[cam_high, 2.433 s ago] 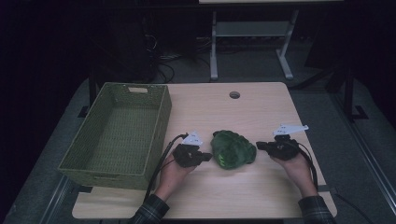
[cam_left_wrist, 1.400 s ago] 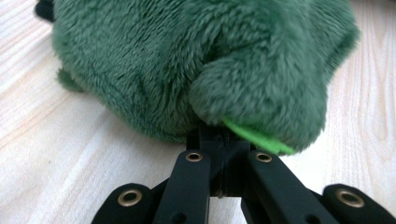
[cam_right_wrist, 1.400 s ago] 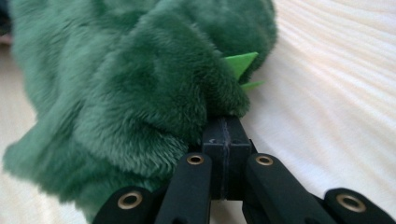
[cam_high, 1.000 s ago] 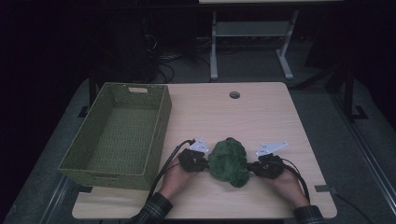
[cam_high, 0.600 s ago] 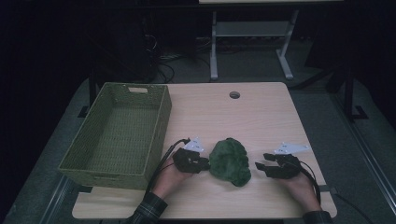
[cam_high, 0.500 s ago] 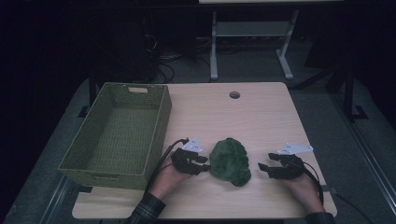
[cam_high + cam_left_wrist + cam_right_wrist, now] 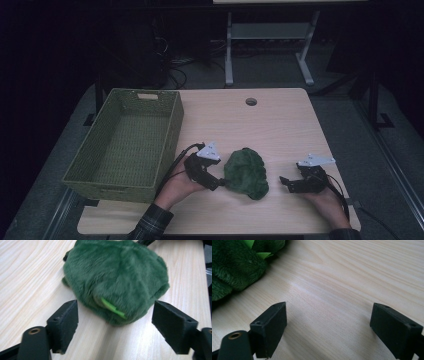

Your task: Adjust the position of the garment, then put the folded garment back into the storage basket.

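A dark green plush toy (image 7: 245, 172) lies on the wooden table (image 7: 270, 125), near its front edge. My left gripper (image 7: 220, 184) sits just left of the toy. Its jaws have just been opening and stand wide, with the toy's near edge (image 7: 115, 277) ahead of them and not pressed. A bright green tag (image 7: 112, 308) sticks out of the fur. My right gripper (image 7: 285, 182) is well to the right of the toy and apart from it. Its jaws have also just been opening, and in the right gripper view my right gripper (image 7: 329, 320) has bare wood between them, the plush (image 7: 234, 265) at upper left.
A green woven basket (image 7: 172, 135) stands on the left half of the table, close to my left hand. A round cable hole (image 7: 251, 101) is at the back middle. A metal stand (image 7: 265, 45) is on the floor beyond the table.
Both grippers went from shut on the plush's sides to open. The right one drew away to the right. The left one lifted a little. The plush stays on the table.
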`<act>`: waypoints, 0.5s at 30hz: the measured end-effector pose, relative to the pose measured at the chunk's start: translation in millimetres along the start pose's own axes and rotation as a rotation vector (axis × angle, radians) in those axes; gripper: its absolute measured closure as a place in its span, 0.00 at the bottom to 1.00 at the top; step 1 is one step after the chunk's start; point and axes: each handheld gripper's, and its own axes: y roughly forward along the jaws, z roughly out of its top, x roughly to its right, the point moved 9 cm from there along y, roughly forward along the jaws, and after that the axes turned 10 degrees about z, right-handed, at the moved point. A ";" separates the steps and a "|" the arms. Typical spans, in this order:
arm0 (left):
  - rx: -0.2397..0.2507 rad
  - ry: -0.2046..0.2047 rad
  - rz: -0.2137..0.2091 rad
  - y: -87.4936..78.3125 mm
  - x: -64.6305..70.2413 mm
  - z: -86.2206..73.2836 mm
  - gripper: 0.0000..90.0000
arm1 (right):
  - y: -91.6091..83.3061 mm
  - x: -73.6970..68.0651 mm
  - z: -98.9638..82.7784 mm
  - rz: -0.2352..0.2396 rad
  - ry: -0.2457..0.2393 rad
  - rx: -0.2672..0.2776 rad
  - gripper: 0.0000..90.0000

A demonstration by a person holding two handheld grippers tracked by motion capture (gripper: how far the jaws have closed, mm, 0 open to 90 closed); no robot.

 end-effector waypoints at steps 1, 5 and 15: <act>-0.007 0.014 -0.002 0.4 0.3 2.4 0.20 | -0.1 0.0 0.0 0.000 0.001 0.000 0.15; -0.033 0.053 -0.002 2.8 -1.1 11.8 0.18 | -0.1 0.0 0.0 0.000 0.001 0.000 0.15; -0.063 0.106 -0.025 16.3 -1.2 28.3 0.16 | -0.3 0.2 -0.2 -0.003 0.006 -0.001 0.15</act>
